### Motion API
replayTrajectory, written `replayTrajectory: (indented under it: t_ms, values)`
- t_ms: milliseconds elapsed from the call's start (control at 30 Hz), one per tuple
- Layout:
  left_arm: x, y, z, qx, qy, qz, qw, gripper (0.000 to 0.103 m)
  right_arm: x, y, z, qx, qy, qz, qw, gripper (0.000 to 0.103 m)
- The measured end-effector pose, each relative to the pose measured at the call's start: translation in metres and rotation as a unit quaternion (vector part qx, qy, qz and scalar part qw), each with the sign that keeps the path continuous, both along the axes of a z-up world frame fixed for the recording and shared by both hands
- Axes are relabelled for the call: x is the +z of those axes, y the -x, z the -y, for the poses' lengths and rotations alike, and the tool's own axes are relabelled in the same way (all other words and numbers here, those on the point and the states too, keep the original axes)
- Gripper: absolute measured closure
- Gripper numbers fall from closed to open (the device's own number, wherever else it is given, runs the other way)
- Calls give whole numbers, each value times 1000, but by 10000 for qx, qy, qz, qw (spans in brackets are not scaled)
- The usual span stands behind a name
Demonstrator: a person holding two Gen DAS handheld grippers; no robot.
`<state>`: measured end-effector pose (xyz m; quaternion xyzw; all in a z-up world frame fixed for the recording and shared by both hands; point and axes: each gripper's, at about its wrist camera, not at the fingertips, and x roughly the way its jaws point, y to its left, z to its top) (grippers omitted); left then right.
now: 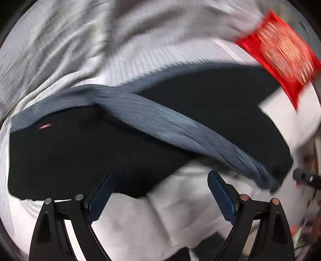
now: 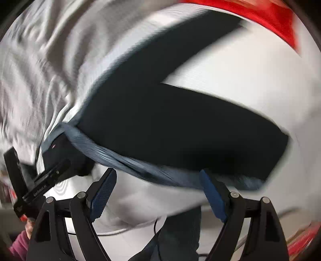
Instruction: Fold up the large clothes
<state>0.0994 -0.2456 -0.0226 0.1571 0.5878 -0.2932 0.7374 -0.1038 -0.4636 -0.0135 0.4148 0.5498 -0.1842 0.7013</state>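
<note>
A large black garment [image 1: 80, 156] with a grey-blue ribbed band [image 1: 150, 118] lies on a white sheet, blurred by motion. My left gripper [image 1: 160, 180] hangs open over the garment's near edge, nothing pressed between its blue pads [image 1: 102, 198]. In the right wrist view the same garment [image 2: 160, 124] spreads in a V shape, its band [image 2: 120, 162] running along the near side. My right gripper [image 2: 158, 180] stands open just above that band, its pads apart from the cloth. The left gripper's black body [image 2: 46, 180] shows at the garment's left end.
Crumpled white bedding [image 1: 60, 40] fills the far side. A red patterned item [image 1: 280, 52] lies at the upper right, also seen as a red item [image 2: 266, 14]. A magenta sleeve [image 2: 18, 247] and a cable [image 2: 156, 226] show below.
</note>
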Motion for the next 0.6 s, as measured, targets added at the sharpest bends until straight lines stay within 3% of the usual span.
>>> replayTrajectory:
  t_ms: [100, 200, 300, 367, 500, 600]
  values:
    - [-3, 44, 32, -770, 100, -19, 9970, 10, -15, 48, 20, -531, -296, 47, 9981, 16]
    - [-5, 68, 51, -975, 309, -302, 9943, 10, -36, 82, 36, -1029, -663, 173, 9923, 16]
    - [-19, 75, 70, -635, 593, -948, 9917, 10, -64, 110, 57, -1455, -1088, 357, 9827, 16]
    - [-30, 74, 78, -315, 635, -1216, 9900, 10, -78, 119, 66, -1446, -1183, 396, 9816, 16]
    - [-45, 74, 90, 157, 592, -1372, 9887, 10, -115, 130, 86, -1151, -1714, 901, 9743, 22]
    - [-50, 73, 90, 432, 608, -1406, 9872, 10, -145, 125, 89, -884, -1961, 1026, 9712, 29]
